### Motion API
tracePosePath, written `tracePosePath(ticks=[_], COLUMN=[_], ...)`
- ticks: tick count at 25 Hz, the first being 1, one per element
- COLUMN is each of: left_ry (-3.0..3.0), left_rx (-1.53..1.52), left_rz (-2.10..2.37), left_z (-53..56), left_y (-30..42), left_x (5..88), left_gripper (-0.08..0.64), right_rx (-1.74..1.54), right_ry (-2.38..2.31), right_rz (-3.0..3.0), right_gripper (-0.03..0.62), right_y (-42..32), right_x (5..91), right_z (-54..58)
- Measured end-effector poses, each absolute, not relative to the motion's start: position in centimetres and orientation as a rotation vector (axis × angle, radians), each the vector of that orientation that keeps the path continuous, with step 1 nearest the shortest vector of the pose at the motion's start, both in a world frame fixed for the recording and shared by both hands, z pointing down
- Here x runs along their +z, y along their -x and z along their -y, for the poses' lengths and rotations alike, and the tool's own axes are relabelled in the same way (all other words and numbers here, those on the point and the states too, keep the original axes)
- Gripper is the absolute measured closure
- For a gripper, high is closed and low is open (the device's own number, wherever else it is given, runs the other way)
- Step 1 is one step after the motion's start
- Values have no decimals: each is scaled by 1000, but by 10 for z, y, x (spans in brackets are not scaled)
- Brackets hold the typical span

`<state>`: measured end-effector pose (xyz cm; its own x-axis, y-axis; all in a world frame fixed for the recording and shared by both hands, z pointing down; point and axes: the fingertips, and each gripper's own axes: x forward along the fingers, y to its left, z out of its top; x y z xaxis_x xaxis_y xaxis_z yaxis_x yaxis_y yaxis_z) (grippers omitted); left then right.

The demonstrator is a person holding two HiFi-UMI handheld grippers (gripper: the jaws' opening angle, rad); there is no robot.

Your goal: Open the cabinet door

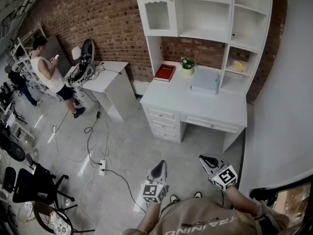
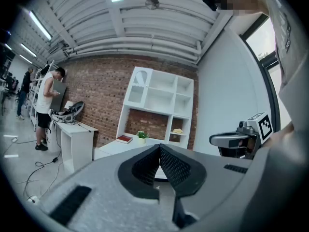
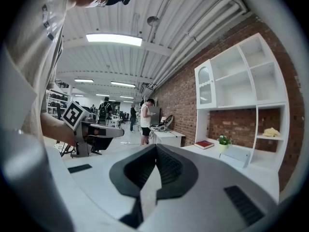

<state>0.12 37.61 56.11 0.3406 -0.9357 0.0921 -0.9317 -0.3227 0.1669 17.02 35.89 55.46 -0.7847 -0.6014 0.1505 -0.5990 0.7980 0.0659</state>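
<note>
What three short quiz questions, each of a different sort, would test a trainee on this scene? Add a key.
1. True or false: the cabinet door is shut.
2. In the head view, what lies on the desk just left of the plant? A) a red book B) a mug C) a lamp
3. Fill in: the jaws of the left gripper and the right gripper are both ____, with nothing between them.
Key: 1 true; 2 A; 3 shut.
</note>
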Motion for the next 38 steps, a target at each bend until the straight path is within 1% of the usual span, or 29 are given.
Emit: tracePosePath(ticks=[9, 16, 22, 30, 35, 38], left_ry=[-2456, -2464, -2452, -2421, -2380, -2396], left_rx=[-17, 29, 7, 37, 84, 97], left_rz=[1624, 1577, 1546, 1610, 1657, 1690], left_z=[-367, -366, -355, -316, -285, -251], left_y=[18, 41, 45, 55, 51, 42], left_x=[571, 594, 600, 592, 591, 582], left_gripper=[552, 552, 552, 552, 552, 551], right_rx=[-30, 21, 73, 47, 91, 48], right_ry=[-984, -1058, -1015, -943, -920, -923], right_rz=[2791, 2766, 2744, 2792, 2832, 2846], right_gripper=[580, 580, 580, 580, 580, 580], right_y=[-149, -129, -121, -110, -120, -132], right_x=[559, 574, 586, 582, 591, 587], right_z=[-345, -342, -340, -293, -255, -220])
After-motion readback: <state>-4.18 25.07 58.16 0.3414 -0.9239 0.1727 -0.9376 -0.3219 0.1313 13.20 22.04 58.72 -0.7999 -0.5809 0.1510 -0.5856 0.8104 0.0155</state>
